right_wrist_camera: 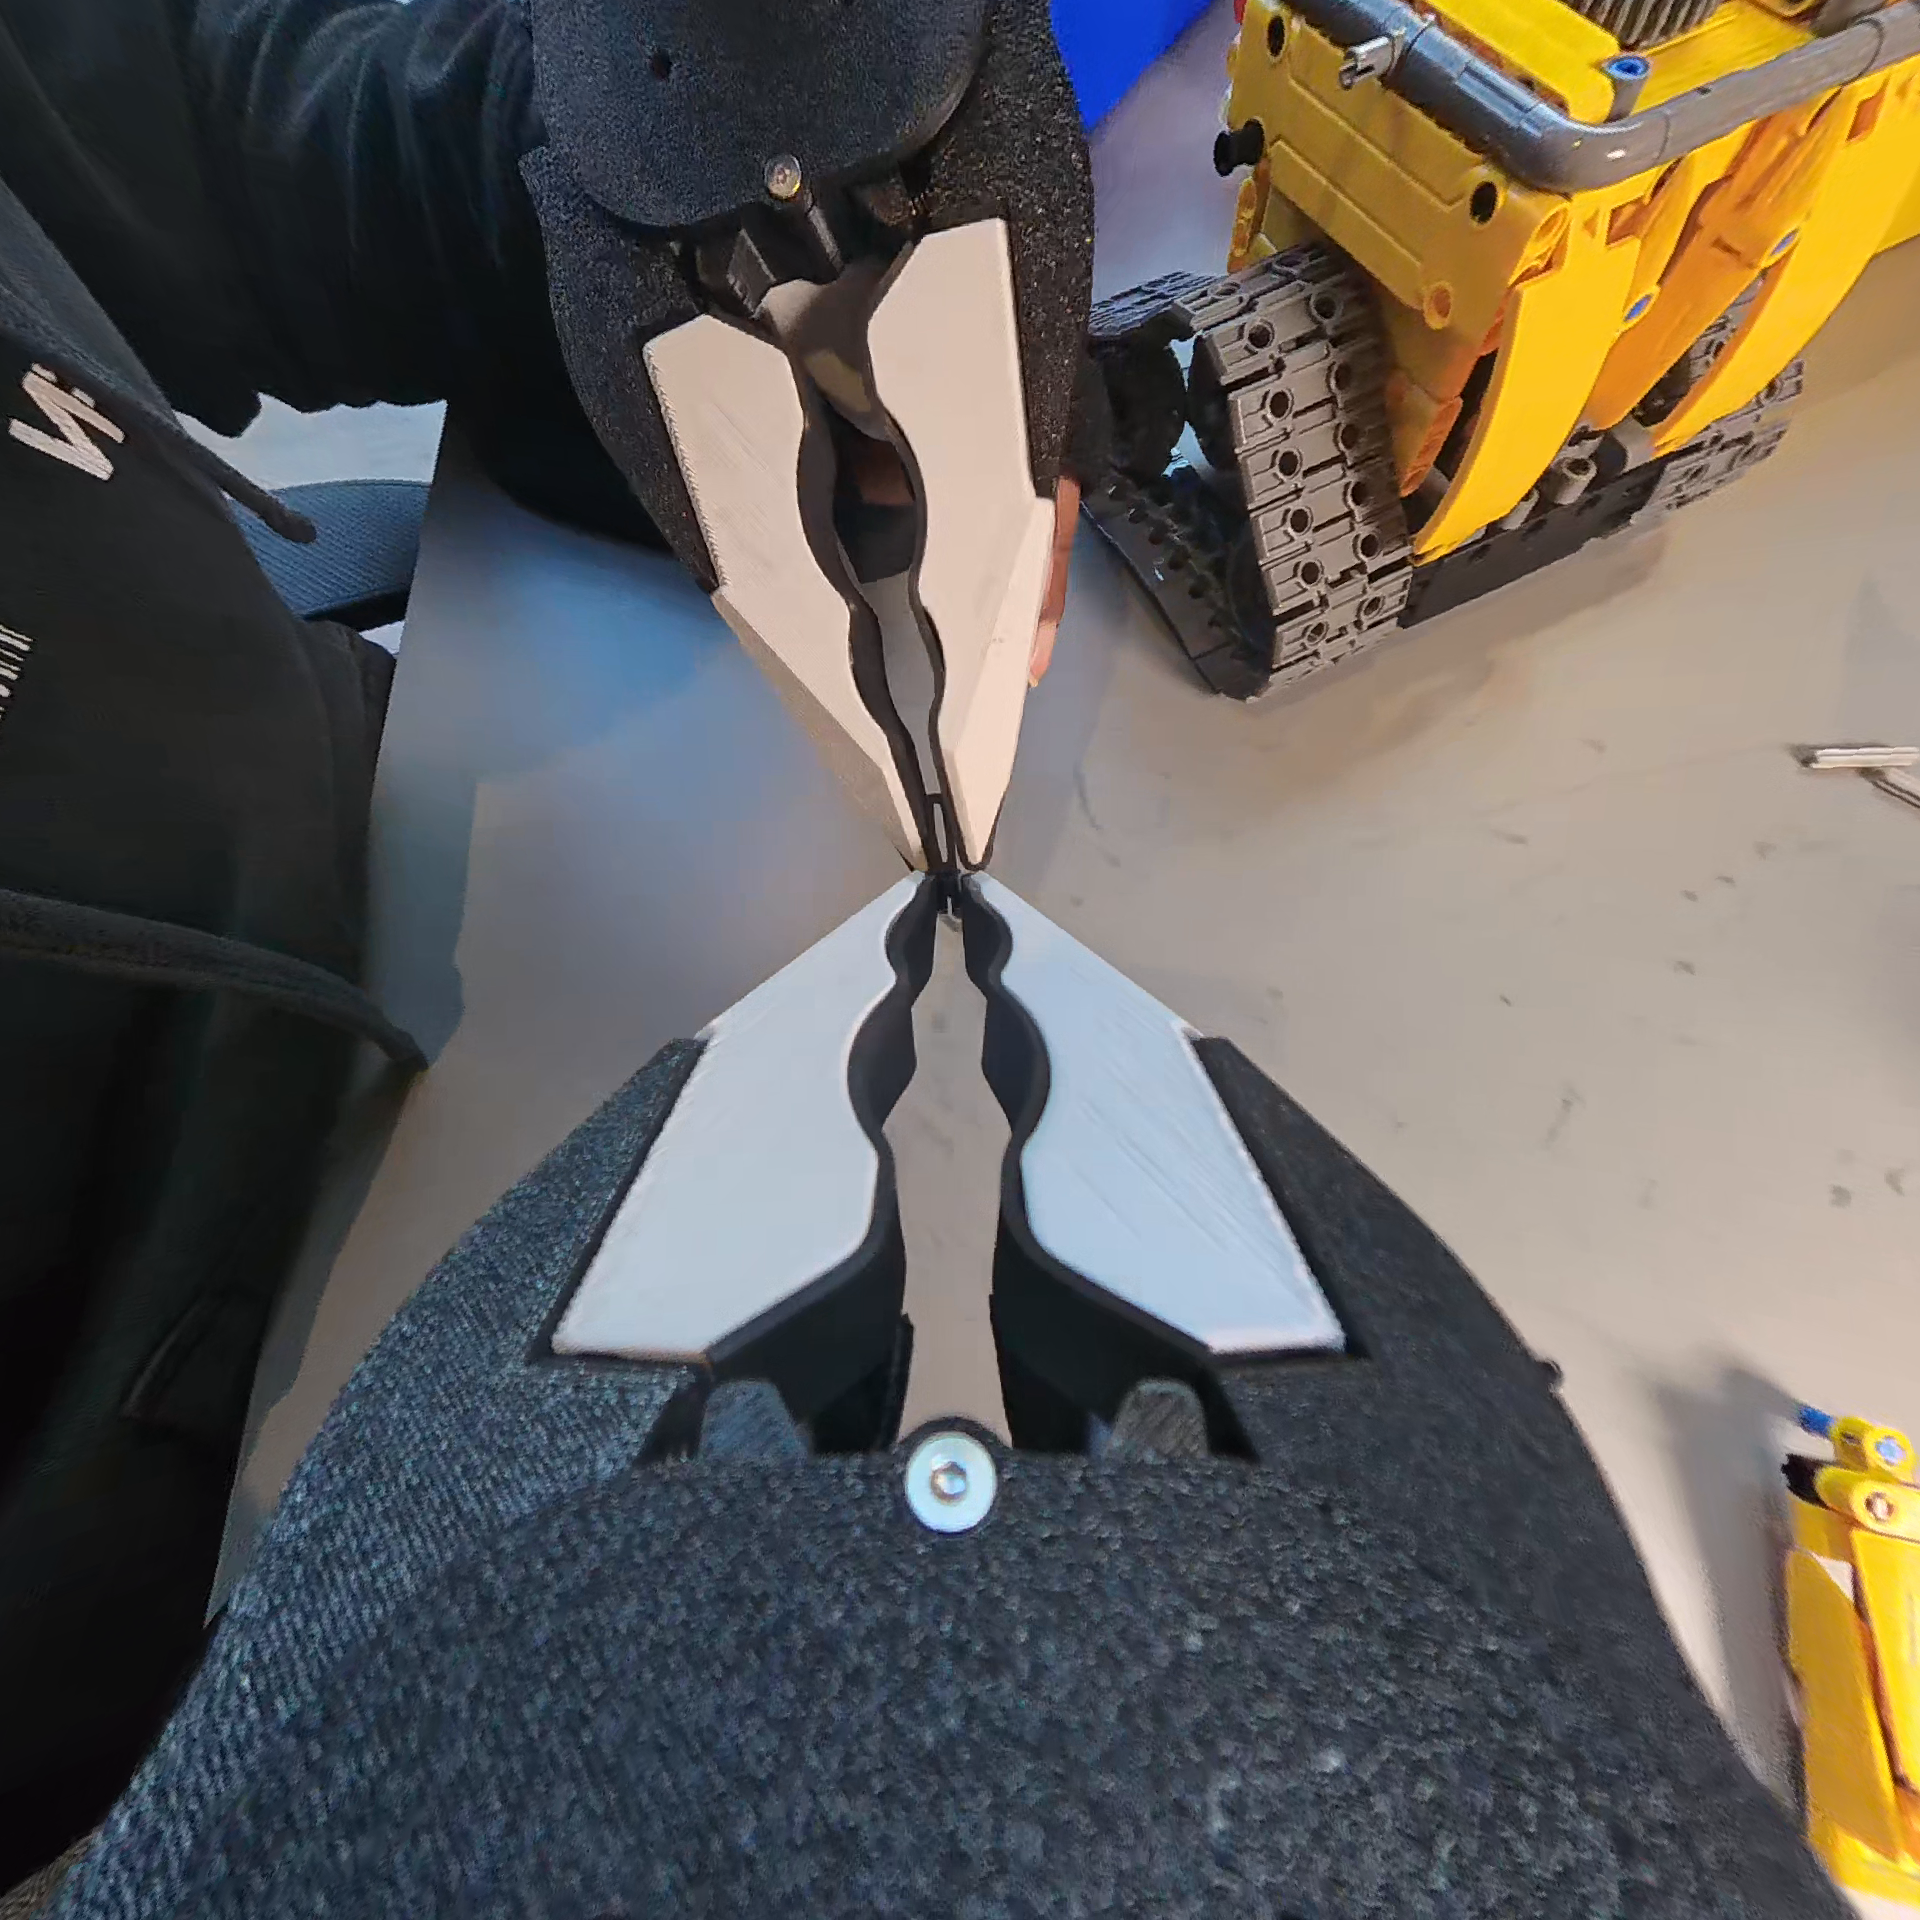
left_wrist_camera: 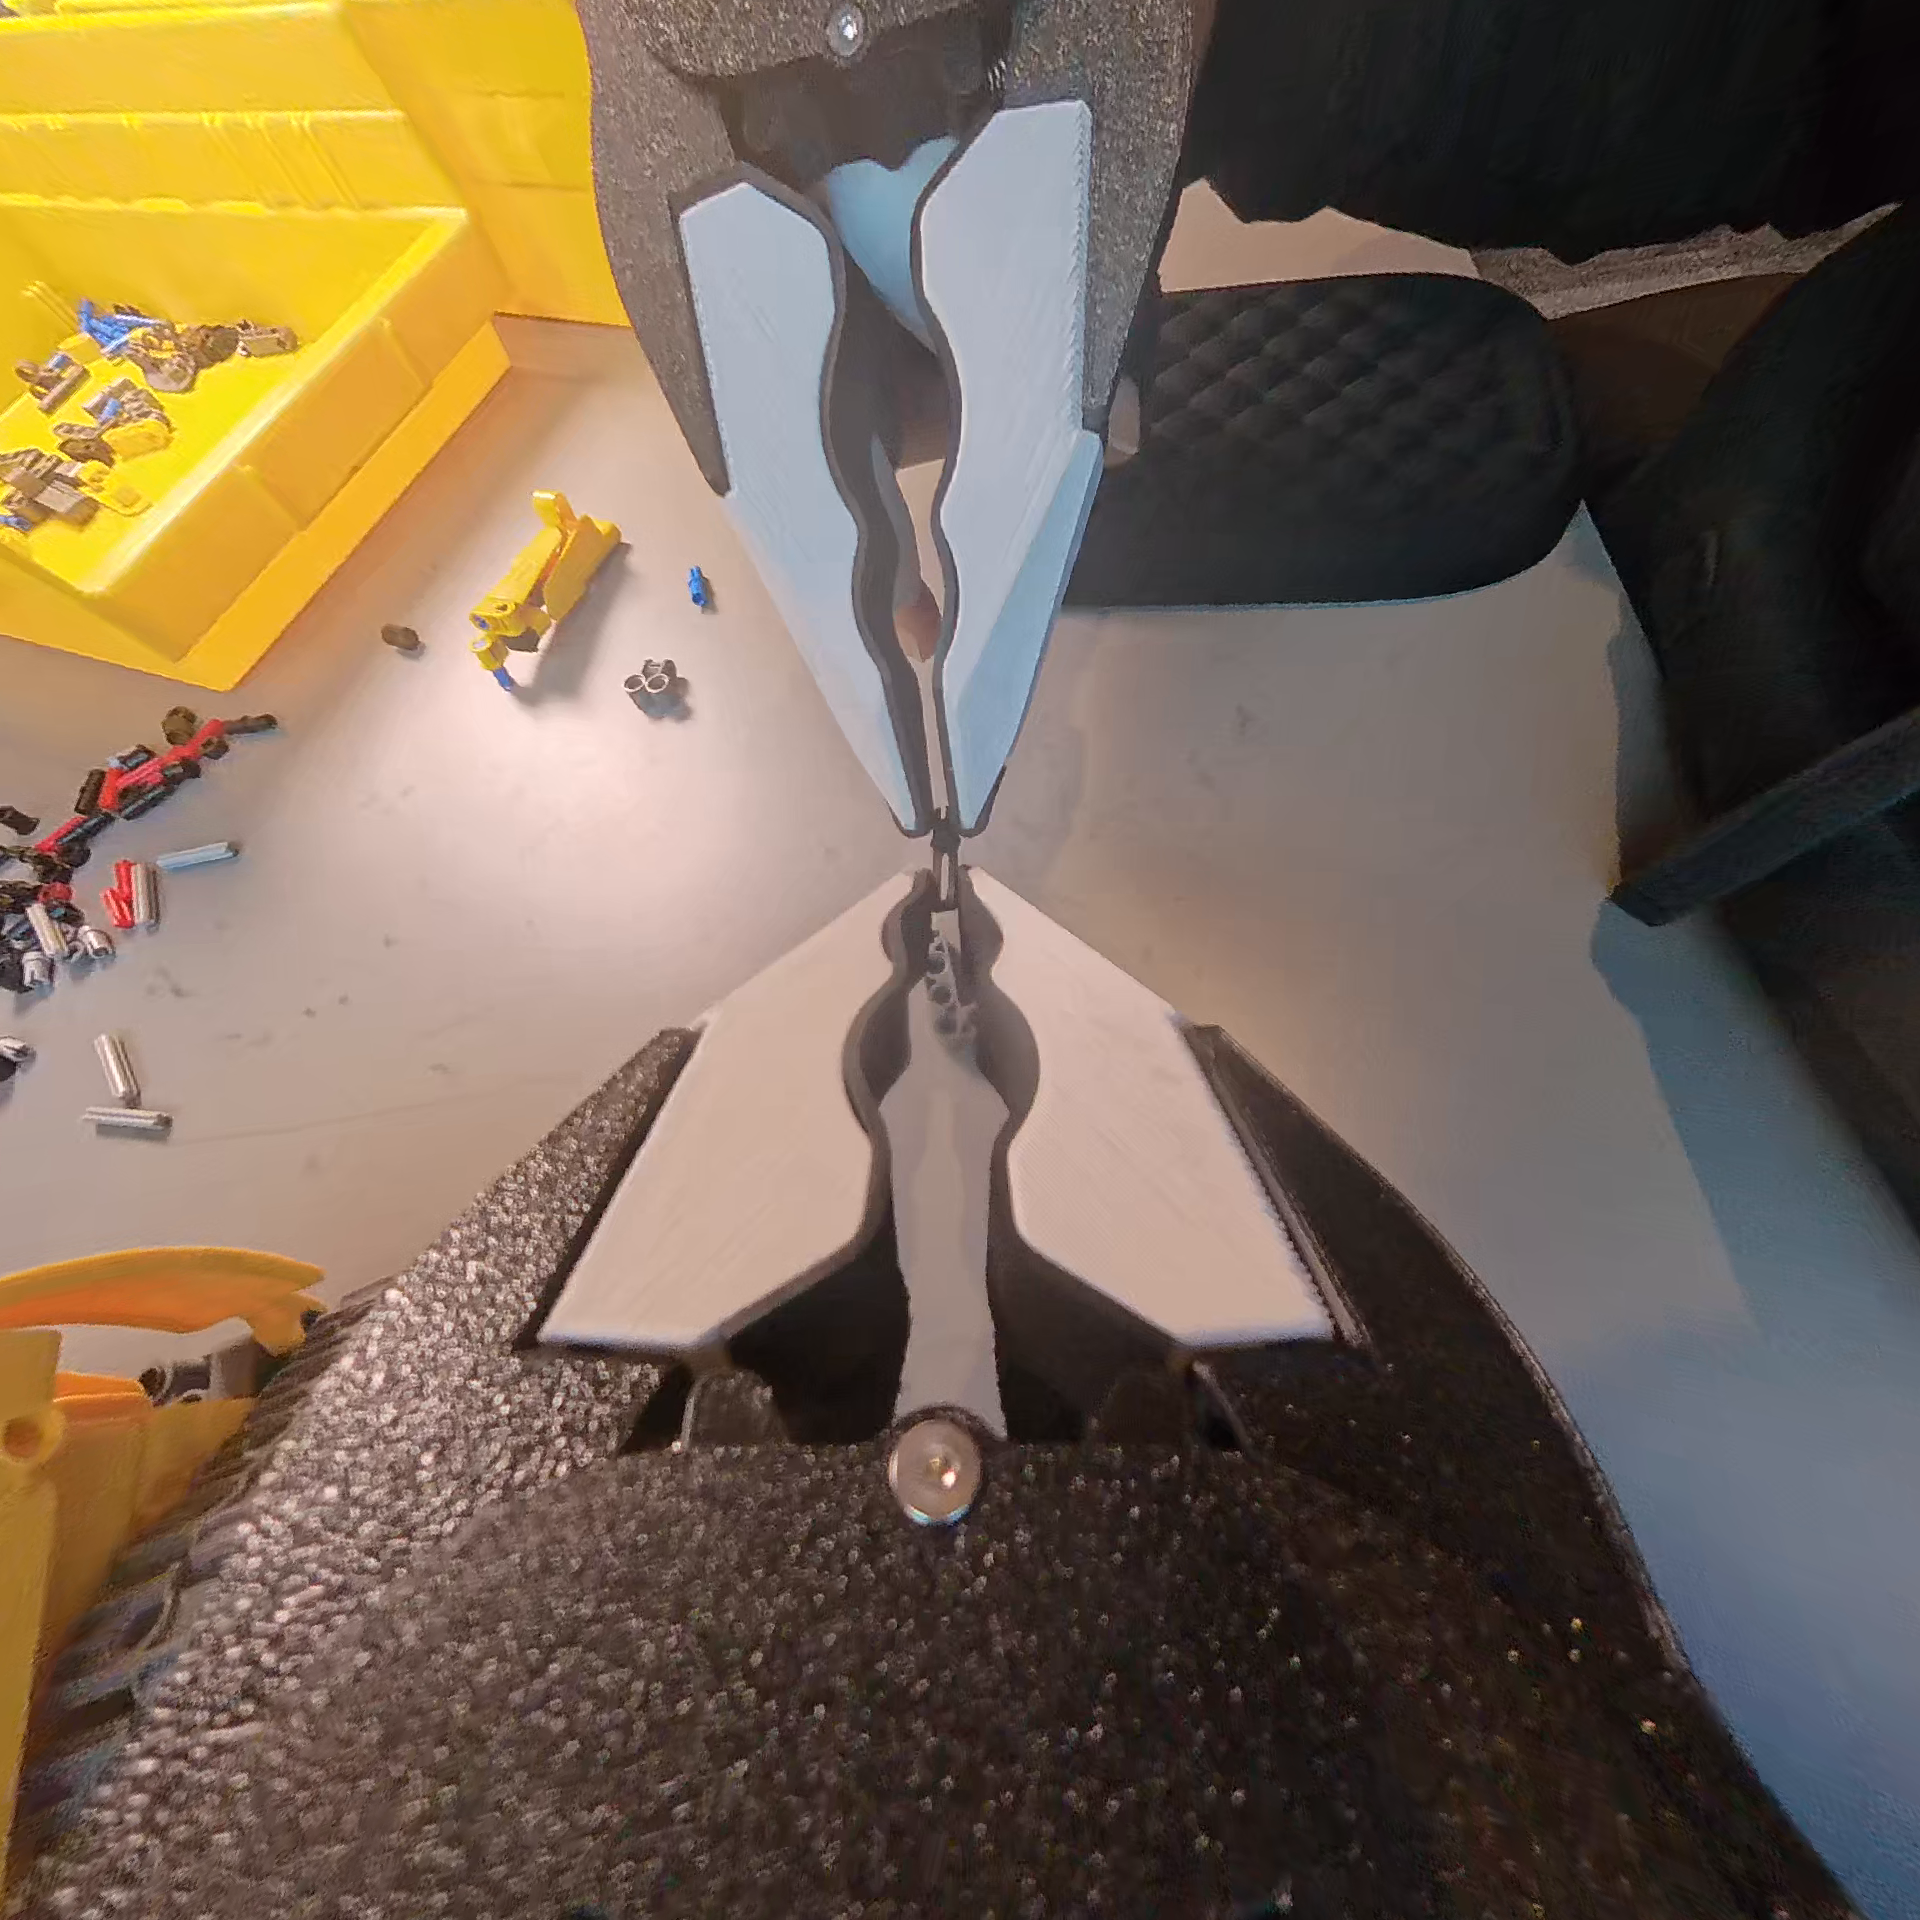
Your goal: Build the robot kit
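Your left hand-held gripper [left_wrist_camera: 940, 883] is filling the bottom of the left wrist view, its tips pinching a small dark perforated piece [left_wrist_camera: 951, 987] that is showing in the gap behind the tips. Your right hand-held gripper [right_wrist_camera: 945, 883] is meeting it tip to tip over the worktop [left_wrist_camera: 468, 987], also clenching on the same small part; from the right wrist view only a dark sliver is showing between the two pairs of tips. Both pairs of fingers are sitting nearly closed, with only that thin part between them. Whether the piece is one part or two joined, you cannot tell from here.

Left of the grippers, loose parts are lying on the worktop: a small yellow assembly [left_wrist_camera: 540, 582], a grey connector [left_wrist_camera: 657, 686], a blue pin [left_wrist_camera: 696, 587], a black pin [left_wrist_camera: 400, 637], and a heap of red, black and grey pins [left_wrist_camera: 94, 862]. A yellow bin [left_wrist_camera: 312, 395] is sitting at the far left with more small pieces inside.

In the right wrist view a yellow tracked model [right_wrist_camera: 1455, 343] is standing on the worktop, well apart from the grippers, its grey track [right_wrist_camera: 1299, 499] facing you. Another yellow assembly [right_wrist_camera: 1860, 1621] is lying at the right edge. Your black sleeve [right_wrist_camera: 343, 208] is filling the upper left.
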The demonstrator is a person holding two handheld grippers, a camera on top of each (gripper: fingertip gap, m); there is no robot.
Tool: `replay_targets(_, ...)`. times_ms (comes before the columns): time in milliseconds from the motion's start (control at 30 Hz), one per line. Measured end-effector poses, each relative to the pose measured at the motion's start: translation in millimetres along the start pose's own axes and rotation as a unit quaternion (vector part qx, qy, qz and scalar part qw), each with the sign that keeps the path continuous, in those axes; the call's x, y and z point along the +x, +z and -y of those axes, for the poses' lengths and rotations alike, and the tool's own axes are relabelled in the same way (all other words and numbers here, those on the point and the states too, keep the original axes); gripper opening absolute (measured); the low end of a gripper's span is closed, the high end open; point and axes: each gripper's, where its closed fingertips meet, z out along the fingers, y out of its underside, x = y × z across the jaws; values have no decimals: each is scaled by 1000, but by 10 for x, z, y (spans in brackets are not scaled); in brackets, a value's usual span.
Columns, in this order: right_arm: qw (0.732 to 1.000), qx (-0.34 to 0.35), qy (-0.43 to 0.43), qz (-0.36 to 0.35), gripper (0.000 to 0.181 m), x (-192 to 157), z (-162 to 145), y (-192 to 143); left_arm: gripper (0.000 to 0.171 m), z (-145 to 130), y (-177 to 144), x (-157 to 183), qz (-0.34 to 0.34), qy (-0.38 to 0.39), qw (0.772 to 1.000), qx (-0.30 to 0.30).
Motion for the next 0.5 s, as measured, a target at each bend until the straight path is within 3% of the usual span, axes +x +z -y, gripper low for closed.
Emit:
replay_targets(300,1000,19,9,6,4,35,67,14,3,-8,-46,-46,6,-18,1000,13)
replay_targets(500,994,107,17,6,5,62,332,-104,3,166,-198,-125,-7,-78,993,85)
